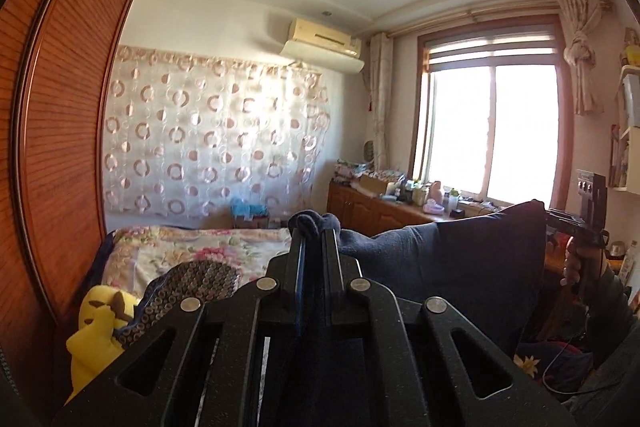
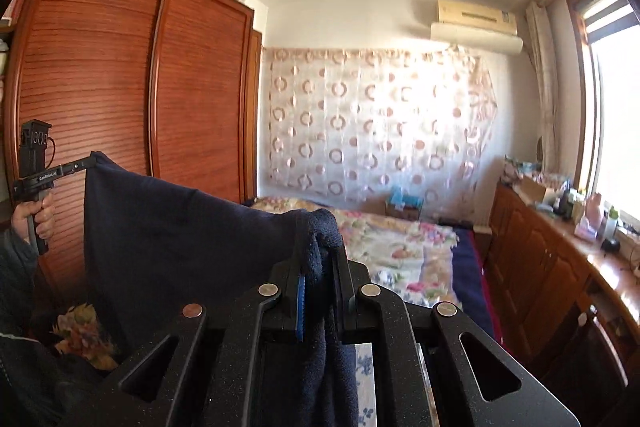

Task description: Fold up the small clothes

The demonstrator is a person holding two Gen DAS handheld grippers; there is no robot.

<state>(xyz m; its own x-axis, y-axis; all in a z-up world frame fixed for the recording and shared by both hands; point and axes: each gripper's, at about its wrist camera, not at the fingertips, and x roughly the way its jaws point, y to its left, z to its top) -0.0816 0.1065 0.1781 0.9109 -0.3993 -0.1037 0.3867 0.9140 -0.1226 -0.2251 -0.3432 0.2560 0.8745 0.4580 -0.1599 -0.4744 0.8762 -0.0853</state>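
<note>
Left gripper (image 1: 314,233): clamped on one upper corner of a navy cloth (image 1: 460,259). Right gripper (image 2: 320,239): clenched on the opposite upper corner. Cloth: held aloft, stretched between both grippers, hanging above a floral-covered bed (image 2: 404,247). Noted beyond: wooden wardrobe (image 2: 120,75), patterned curtain (image 1: 216,139), bright window (image 1: 492,127).

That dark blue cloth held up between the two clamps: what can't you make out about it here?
- Dark blue cloth, lower part: both views, hidden behind the gripper bodies.
- What garment it is: unclear, only a stretched top edge shows.
- Bed beneath it: left wrist view, mostly blocked by the cloth.
</note>
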